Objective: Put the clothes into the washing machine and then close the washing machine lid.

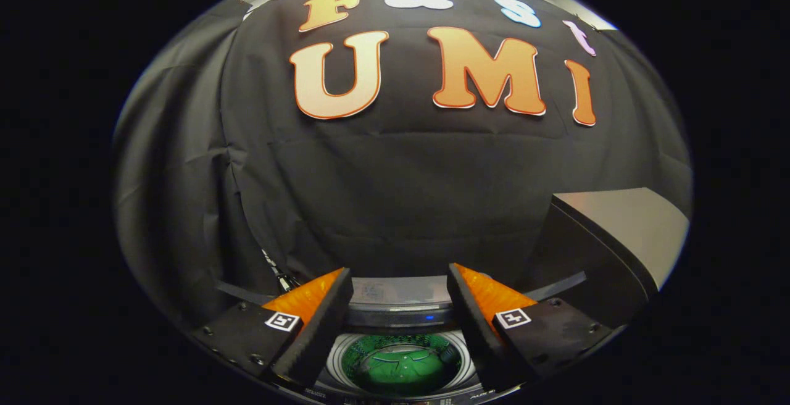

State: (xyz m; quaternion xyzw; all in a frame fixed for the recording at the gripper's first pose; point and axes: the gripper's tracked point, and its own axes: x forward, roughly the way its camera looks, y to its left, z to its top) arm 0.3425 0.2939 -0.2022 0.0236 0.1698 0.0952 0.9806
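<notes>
A top-loading washing machine (400, 315) sits below and just ahead of my fingers, seen from above. Its round drum (401, 365) lies uncovered between the two fingers and glows green inside; I cannot tell whether cloth lies in it. The control panel with a small blue light (430, 317) runs along the machine's far side. My gripper (400, 284) hovers above the machine, open, with nothing between its fingers. The machine's lid cannot be made out.
The booth's black cloth wall (395, 195) hangs close behind the machine. A table or box with a pale top and dark side (623, 220) stands to the right of the machine, beyond the right finger. A thin cable (274, 269) runs down by the left finger.
</notes>
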